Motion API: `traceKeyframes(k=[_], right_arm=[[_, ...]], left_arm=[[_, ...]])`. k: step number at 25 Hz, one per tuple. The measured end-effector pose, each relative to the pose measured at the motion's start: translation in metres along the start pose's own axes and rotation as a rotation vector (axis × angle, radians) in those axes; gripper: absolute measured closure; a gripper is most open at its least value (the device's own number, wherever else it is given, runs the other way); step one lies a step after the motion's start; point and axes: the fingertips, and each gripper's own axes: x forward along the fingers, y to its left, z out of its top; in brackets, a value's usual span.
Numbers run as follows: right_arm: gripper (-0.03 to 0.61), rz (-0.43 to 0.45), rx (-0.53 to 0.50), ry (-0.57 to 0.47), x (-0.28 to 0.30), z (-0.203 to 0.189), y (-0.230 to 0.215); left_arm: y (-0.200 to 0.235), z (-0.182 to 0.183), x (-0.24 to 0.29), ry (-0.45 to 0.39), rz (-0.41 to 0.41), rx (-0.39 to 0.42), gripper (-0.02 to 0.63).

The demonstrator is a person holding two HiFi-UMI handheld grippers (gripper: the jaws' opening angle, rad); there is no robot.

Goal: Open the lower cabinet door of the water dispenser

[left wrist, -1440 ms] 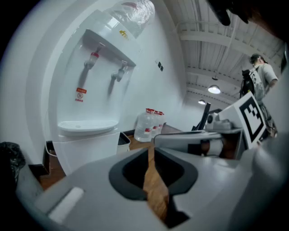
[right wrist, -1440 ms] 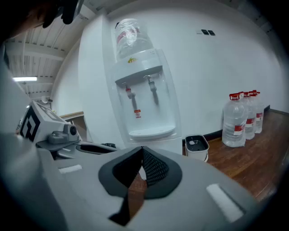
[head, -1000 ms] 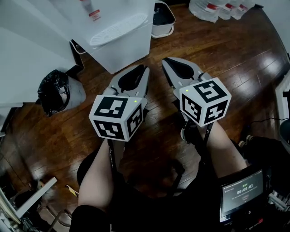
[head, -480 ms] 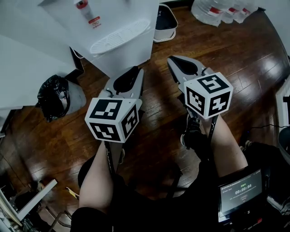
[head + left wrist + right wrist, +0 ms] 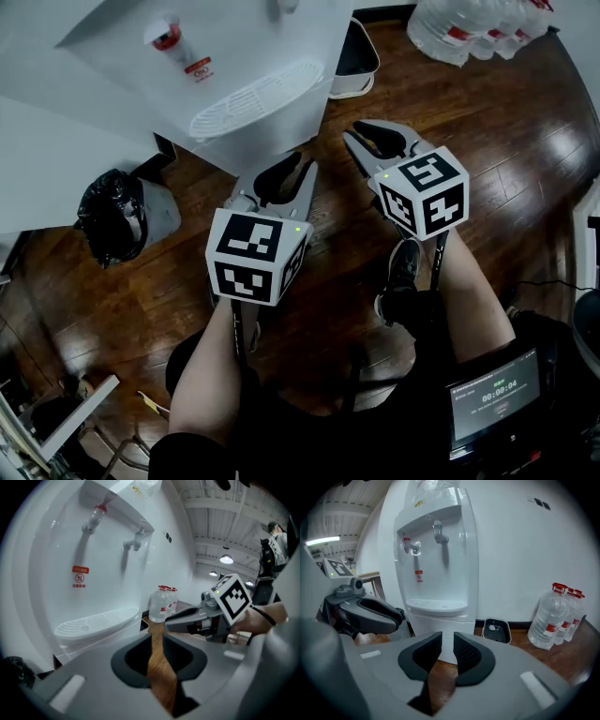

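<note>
The white water dispenser (image 5: 234,56) stands at the top of the head view, its drip tray (image 5: 253,98) facing me. Its lower cabinet door (image 5: 440,632) shows as a plain white front under the tray in the right gripper view; it looks closed. My left gripper (image 5: 292,173) hovers just short of that lower front, and its jaws are opening with only floor seen in the narrow gap (image 5: 157,637). My right gripper (image 5: 375,139) hangs beside it to the right, a little off the dispenser's corner. Its jaws (image 5: 447,639) are opening too, with nothing between them.
A bin with a black bag (image 5: 117,211) stands left of the dispenser. A small black tray with a white rim (image 5: 354,52) lies behind its right side, and several large water bottles (image 5: 469,23) stand at the far right. A timer screen (image 5: 492,398) is by my right leg.
Both grippers have moved forward and down toward the dispenser's lower front. Their jaws, closed before, now stand slightly parted.
</note>
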Motion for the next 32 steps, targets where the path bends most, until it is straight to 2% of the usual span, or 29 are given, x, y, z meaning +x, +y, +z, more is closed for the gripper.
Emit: traceKeyframes(k=[4,7,10,13,16,23,28,32], right_arm=[[0.474,0.020,-0.053,0.056,0.024,-0.009,-0.014],[0.460,0.029,-0.114,0.088,0.047,-0.013,-0.026],[0.418,0.043,-0.185,0.129,0.068,-0.021,-0.038],[0.344,0.100,-0.171,0.174,0.084,-0.038,-0.044],[0.273,0.155,-0.121,0.203,0.097,-0.051,-0.051],[0.130,0.175,-0.162,0.269,0.133,-0.081,-0.059],[0.106,0.183,-0.236,0.282,0.160,-0.081,-0.059],[0.103,0.190,-0.262,0.304,0.178,-0.081,-0.059]], left_arm=[[0.015,-0.005,0.020,0.043,0.016,0.056,0.474],[0.020,-0.018,0.037,0.114,0.001,0.068,0.425],[0.019,-0.036,0.053,0.201,-0.028,0.089,0.355],[0.011,-0.044,0.064,0.250,-0.069,0.101,0.310],[0.000,-0.047,0.071,0.282,-0.120,0.107,0.308],[-0.004,-0.053,0.086,0.331,-0.168,0.114,0.238],[-0.011,-0.063,0.089,0.387,-0.231,0.130,0.216],[-0.022,-0.069,0.083,0.437,-0.324,0.162,0.216]])
